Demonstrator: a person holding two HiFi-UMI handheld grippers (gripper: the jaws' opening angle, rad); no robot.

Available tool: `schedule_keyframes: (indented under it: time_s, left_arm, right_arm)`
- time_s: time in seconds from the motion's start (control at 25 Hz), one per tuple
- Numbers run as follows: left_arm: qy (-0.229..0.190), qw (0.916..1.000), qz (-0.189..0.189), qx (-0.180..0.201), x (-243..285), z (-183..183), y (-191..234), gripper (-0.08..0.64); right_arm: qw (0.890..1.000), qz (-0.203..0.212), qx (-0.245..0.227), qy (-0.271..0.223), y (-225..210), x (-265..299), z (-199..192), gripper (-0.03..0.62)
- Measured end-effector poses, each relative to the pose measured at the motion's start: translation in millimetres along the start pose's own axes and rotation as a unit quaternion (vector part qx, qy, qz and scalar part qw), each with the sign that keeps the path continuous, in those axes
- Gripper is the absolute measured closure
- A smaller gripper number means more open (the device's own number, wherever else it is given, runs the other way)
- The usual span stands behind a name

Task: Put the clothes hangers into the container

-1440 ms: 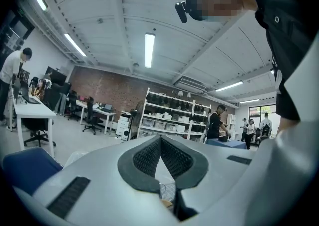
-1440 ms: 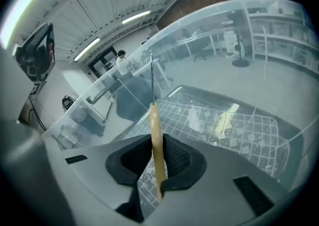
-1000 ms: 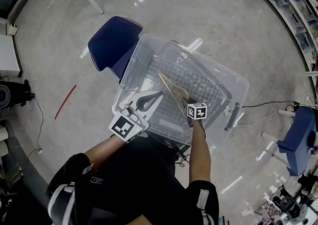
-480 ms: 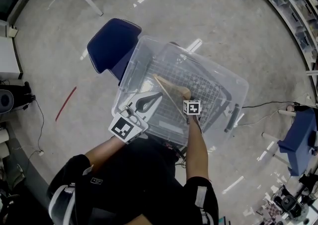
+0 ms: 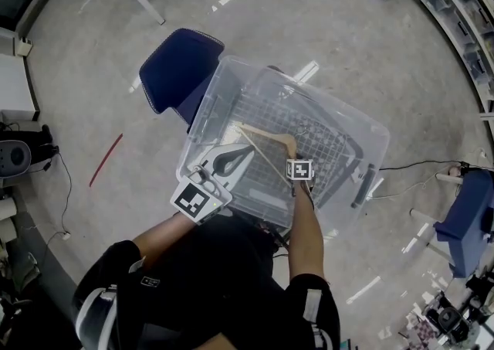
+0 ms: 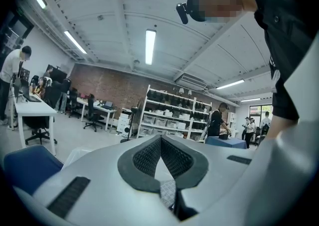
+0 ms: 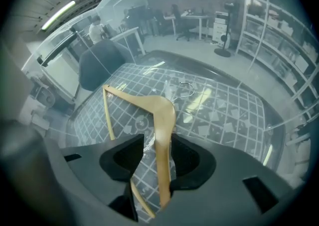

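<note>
One wooden clothes hanger is inside the clear plastic container, tilted, with its far end down by the container's grid-patterned bottom and its wire hook pointing toward the container's far side. Its near arm runs up between the jaws of the right gripper, which reaches into the container from the near rim.

In the right gripper view the jaws of the right gripper are spreading: the hanger passes between the two dark pads, close along the right-hand pad, with a clear gap between it and the left-hand pad. Through that gap the container's bottom shows.

The left gripper hovers over the container's near-left edge, above the rim and clear of the hanger. In the left gripper view its jaws are pressed together at the tips with nothing between them, and they point away from the container toward a room of shelves and desks.

A blue chair stands just beside the container's far-left corner.
</note>
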State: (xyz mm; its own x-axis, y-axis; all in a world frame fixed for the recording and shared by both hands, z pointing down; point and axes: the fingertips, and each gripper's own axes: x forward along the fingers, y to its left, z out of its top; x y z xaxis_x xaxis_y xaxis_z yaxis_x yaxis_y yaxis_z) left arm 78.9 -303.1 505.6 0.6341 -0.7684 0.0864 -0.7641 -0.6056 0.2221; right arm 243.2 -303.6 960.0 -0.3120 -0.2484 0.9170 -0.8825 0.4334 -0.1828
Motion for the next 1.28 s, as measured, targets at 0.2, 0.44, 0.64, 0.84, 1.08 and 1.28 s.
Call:
schedule_keyframes:
  time_s: [0.2,0.44,0.64,0.84,1.08,1.28]
  left_arm:
    - [0.01,0.9999,0.0,0.008,-5.7,5.3,-2.6,0.537]
    - [-0.024,0.9996,-0.012,0.007,-20.0,20.6,-11.0,0.537]
    - [-0.041,0.9987,-0.027,0.009,-39.0,38.4,-17.3,0.537]
    - [-0.057,0.9973,-0.045,0.014,-63.8,52.7,-24.0,0.537]
    - [-0.062,0.9957,-0.065,0.021,-93.5,58.7,-34.2,0.537]
    - [-0.069,0.9942,-0.08,0.021,-114.6,63.3,-36.6,0.537]
  right_arm:
    - [1.0,-0.005,-0.004,0.003,-0.4,-5.3,-0.9,0.403]
    - [0.999,-0.038,0.001,-0.025,-4.4,-36.5,16.6,0.504]
    - [0.994,-0.066,0.031,-0.084,-1.2,-90.5,50.2,0.554]
    - [0.979,-0.088,0.048,-0.176,18.6,-167.7,84.8,0.577]
    - [0.951,-0.102,0.051,-0.286,66.2,-273.2,102.0,0.577]
    - [0.919,-0.117,0.054,-0.372,124.5,-352.2,98.1,0.577]
